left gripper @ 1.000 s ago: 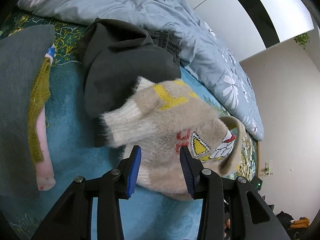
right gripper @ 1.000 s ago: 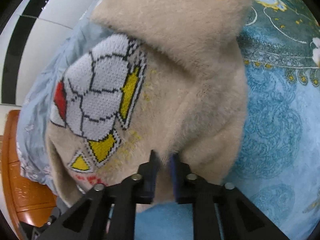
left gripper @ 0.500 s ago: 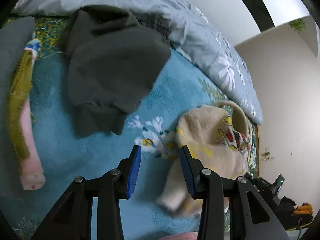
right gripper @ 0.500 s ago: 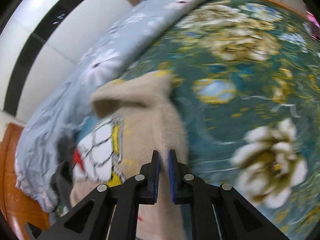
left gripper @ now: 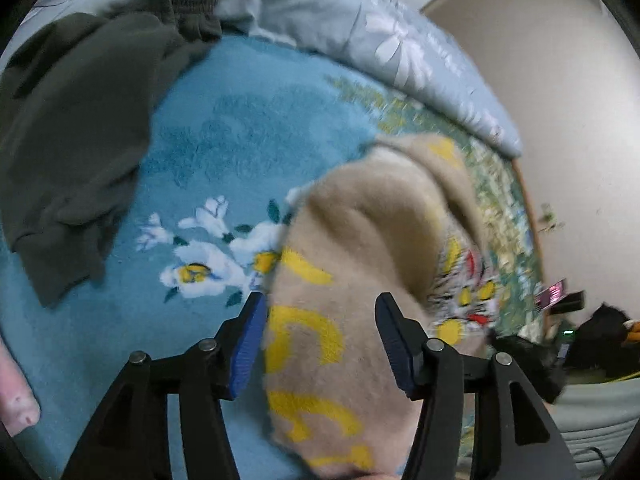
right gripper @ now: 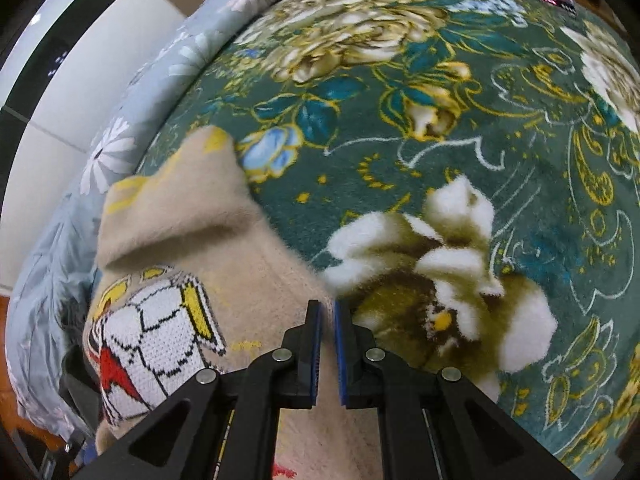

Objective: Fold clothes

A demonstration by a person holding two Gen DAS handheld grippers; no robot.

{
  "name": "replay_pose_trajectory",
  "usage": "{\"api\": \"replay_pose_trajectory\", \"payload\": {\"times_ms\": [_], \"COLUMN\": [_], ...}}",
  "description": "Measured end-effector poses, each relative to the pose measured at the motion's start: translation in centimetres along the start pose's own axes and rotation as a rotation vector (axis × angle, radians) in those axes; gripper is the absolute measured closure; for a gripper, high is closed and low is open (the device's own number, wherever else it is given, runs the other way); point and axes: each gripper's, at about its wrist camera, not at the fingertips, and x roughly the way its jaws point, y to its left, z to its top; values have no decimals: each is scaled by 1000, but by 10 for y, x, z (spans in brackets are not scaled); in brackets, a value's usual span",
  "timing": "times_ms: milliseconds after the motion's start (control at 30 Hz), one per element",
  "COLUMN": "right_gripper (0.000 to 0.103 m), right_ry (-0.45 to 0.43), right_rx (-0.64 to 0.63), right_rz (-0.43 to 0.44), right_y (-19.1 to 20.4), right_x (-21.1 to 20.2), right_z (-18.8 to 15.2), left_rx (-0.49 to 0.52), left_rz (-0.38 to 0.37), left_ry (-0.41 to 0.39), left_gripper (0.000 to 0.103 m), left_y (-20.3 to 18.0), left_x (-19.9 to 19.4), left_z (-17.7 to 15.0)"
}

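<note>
— Left wrist view first: what lies there, from the left?

— A dark grey-green garment (left gripper: 76, 128) heaped at the blanket's left edge. Then bare teal plush blanket (left gripper: 240, 128) with white flowers. Right of that is the fluffy beige sweater with yellow letters (left gripper: 352, 280), and a pale blue floral duvet (left gripper: 360, 20) runs along the far edge.

— And the left gripper (left gripper: 318, 344)?

— Its jaws have just been opening. The sweater shows between the blue pads, but they stand apart and do not press on it.

— The right wrist view?

— The sweater (right gripper: 192, 240) fills the left side, its white knitted patch with red and yellow low down. The right gripper (right gripper: 327, 354) has its pads drawn tight on the sweater's edge. To the right spreads the dark green flowered part of the blanket (right gripper: 460, 160).
</note>
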Motion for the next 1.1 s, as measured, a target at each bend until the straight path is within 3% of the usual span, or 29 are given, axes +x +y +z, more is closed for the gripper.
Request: {"api": "replay_pose_trajectory", "payload": {"times_ms": [133, 267, 500, 533, 567, 633, 700, 767, 900, 1100], "right_gripper": [96, 96, 95, 95, 95, 95, 95, 95, 95, 95], "right_ry": [7, 17, 21, 22, 23, 25, 27, 29, 40, 89], "right_rx": [-12, -14, -8, -5, -2, -1, -2, -4, -10, -87], "right_rz": [25, 32, 39, 42, 45, 46, 46, 46, 62, 107], "right_y": [-4, -4, 0, 0, 0, 0, 0, 1, 5, 24], "right_x": [-3, 2, 12, 12, 13, 14, 14, 14, 12, 17], "right_z": [-7, -9, -8, -8, -8, -8, -8, -8, -11, -31], "left_rx": [-70, -238, -485, -494, -481, -454, -422, -379, -194, -13], "left_rz": [42, -75, -383, -391, -377, -350, -329, -299, -163, -1], "left_ry": [47, 120, 133, 142, 143, 141, 115, 74, -70, -261], "left_gripper": [42, 41, 41, 45, 50, 84, 95, 96, 97, 97], "left_y": [21, 52, 78, 78, 75, 70, 65, 58, 35, 44], "left_x": [30, 60, 81, 82, 81, 78, 70, 58, 7, -81], "left_z": [-3, -7, -13, -15, -16, -18, -16, -12, 11, 48]}}
